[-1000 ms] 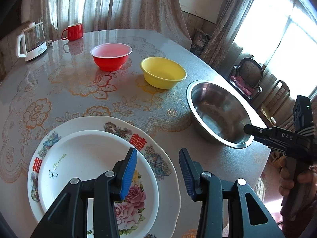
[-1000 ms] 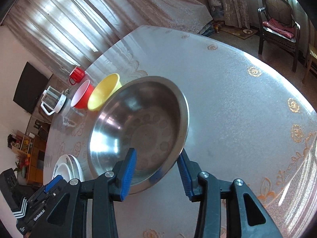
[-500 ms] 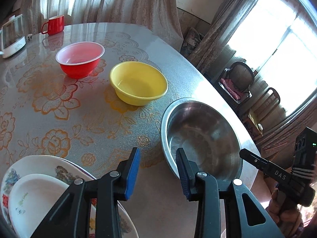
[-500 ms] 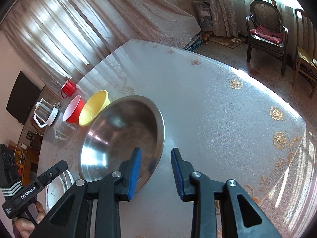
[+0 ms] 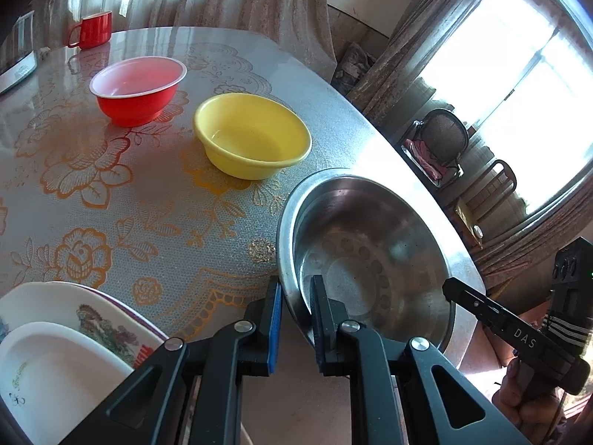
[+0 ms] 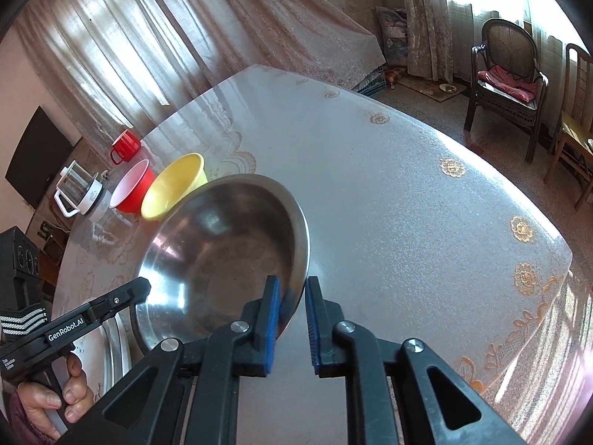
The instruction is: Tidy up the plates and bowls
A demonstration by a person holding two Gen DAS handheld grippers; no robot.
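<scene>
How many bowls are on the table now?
3: the red bowl farthest, near the mug; the yellow bowl beside it; the steel bowl nearest, at the table edge. None looks hidden.

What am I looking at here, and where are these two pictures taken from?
There is no robot arm. A person holds a two-finger clamp in each hand, and a fisheye camera on each clamp looks along its fingers. One picture is from the left gripper, the other from the right gripper. On the flowered table lie a red bowl, a yellow bowl, a red mug, stacked plates and a steel bowl. Both grippers' jaws are closing on the steel bowl's rim at separate spots, with the rim between the pads.
</scene>
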